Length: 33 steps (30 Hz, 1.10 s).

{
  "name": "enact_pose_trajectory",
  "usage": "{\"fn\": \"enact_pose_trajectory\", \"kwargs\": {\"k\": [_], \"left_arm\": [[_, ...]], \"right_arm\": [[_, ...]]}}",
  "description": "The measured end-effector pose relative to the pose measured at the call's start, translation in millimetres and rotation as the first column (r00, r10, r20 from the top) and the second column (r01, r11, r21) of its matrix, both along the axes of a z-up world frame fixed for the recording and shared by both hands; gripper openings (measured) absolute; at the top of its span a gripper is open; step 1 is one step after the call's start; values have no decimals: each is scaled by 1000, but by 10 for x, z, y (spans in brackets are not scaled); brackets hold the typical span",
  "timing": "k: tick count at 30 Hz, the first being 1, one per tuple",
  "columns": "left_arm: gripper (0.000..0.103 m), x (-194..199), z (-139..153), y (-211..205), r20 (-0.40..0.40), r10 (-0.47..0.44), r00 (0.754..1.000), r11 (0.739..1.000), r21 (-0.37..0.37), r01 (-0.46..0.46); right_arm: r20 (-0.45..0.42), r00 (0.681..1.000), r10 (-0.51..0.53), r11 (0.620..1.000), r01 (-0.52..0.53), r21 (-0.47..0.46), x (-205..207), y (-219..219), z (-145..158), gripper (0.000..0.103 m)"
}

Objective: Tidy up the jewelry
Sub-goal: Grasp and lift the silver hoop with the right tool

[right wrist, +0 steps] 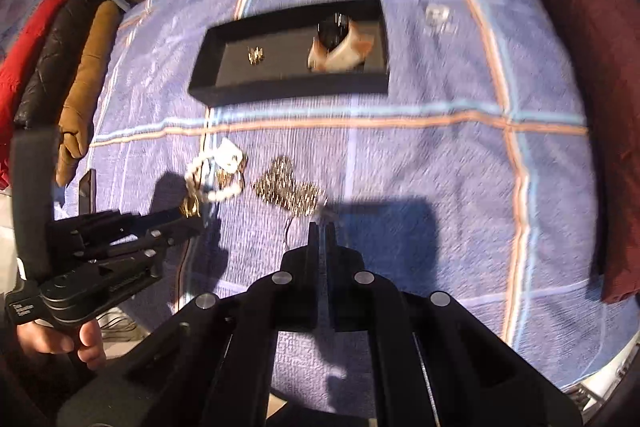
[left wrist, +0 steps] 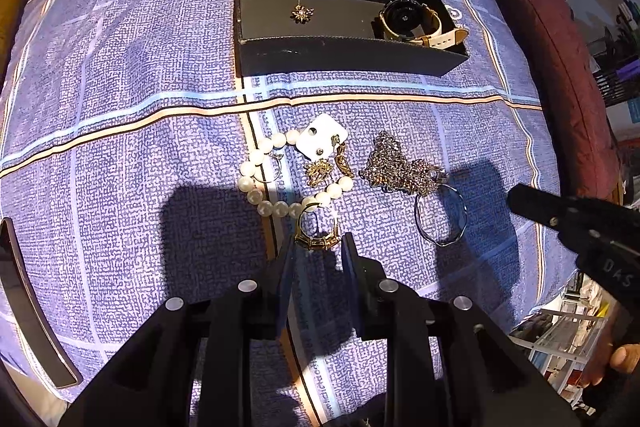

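A sorting job is under way on a bed covered with a blue checked sheet (left wrist: 132, 75). A black tray (left wrist: 344, 59) lies toward the far edge, and a gold brooch (left wrist: 303, 13) and a watch (left wrist: 412, 21) are already held in it. Loose jewelry is heaped nearer the middle: a pearl bracelet (left wrist: 256, 187), a white earring card (left wrist: 322, 141), a tangled chain (left wrist: 400, 167), a thin bangle (left wrist: 440, 219) and a gold ring (left wrist: 317, 231). The step in hand is judged to be the pick-up of the ring. The left gripper (left wrist: 318, 247) is held low over the sheet and aimed toward the far edge, its fingers apart on either side of the ring's near rim but not yet clamped on it. The fingers would next need to be closed gently on the band, so that the touching pearls are not dragged along, and the ring then carried to the tray. The right gripper (right wrist: 320, 231) is held above the sheet near the bangle, its fingers drawn almost together on nothing visible; its view is blurred.
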<state>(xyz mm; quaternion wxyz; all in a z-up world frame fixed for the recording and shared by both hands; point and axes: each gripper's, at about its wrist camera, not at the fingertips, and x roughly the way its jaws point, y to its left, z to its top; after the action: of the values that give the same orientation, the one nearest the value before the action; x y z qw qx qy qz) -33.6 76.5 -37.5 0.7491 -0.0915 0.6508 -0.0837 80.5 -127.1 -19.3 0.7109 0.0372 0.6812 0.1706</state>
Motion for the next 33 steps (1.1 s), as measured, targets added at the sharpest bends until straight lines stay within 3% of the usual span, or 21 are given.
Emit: {"fn": "enact_pose_trajectory", "kwargs": {"k": [2, 3, 4, 11, 12, 13, 14, 19, 23, 27, 33], "left_arm": [[23, -11, 25, -2, 2, 1, 1000, 1000, 8, -1], [23, -34, 21, 20, 4, 4, 1000, 1000, 10, -4], [23, -60, 11, 45, 4, 8, 1000, 1000, 13, -8], [23, -158, -47, 171, -13, 39, 999, 999, 21, -38], [23, -184, -47, 181, -15, 39, 999, 999, 21, -39], [23, -195, -41, 180, -16, 39, 999, 999, 21, -38], [23, -205, -33, 178, -14, 38, 999, 999, 19, -38], [23, -210, -18, 143, -4, 32, 999, 999, 10, -32], [23, -133, -6, 83, 6, 24, 1000, 1000, 6, -24], [23, -89, -3, 58, 7, 16, 1000, 1000, 4, -16], [23, -37, -5, 46, 8, 20, 1000, 1000, 11, -20]], "right_arm": [[-39, 999, 9, 1000, -9, -7, -12, 111, -195, 32], [-53, 998, 21, 999, -23, -34, -22, 173, -291, 72], [-53, 998, 33, 999, -35, -40, -31, 217, -340, 87], [-62, 987, 146, 977, -154, -147, -18, 571, -647, 85], [-44, 985, 166, 971, -171, -168, -29, 589, -634, 77], [-34, 985, 170, 972, -174, -161, -29, 581, -600, 60], [-32, 987, 158, 976, -161, -146, -16, 544, -555, 53], [-30, 998, 63, 997, -64, -44, 30, 274, -326, 52], [28, 999, 16, 1000, -17, 26, 43, 133, 11, 52], [77, 995, -62, 983, 48, 175, 126, -25, 402, 52], [140, 979, -147, 960, 107, 257, 248, -181, 831, 52]]}}
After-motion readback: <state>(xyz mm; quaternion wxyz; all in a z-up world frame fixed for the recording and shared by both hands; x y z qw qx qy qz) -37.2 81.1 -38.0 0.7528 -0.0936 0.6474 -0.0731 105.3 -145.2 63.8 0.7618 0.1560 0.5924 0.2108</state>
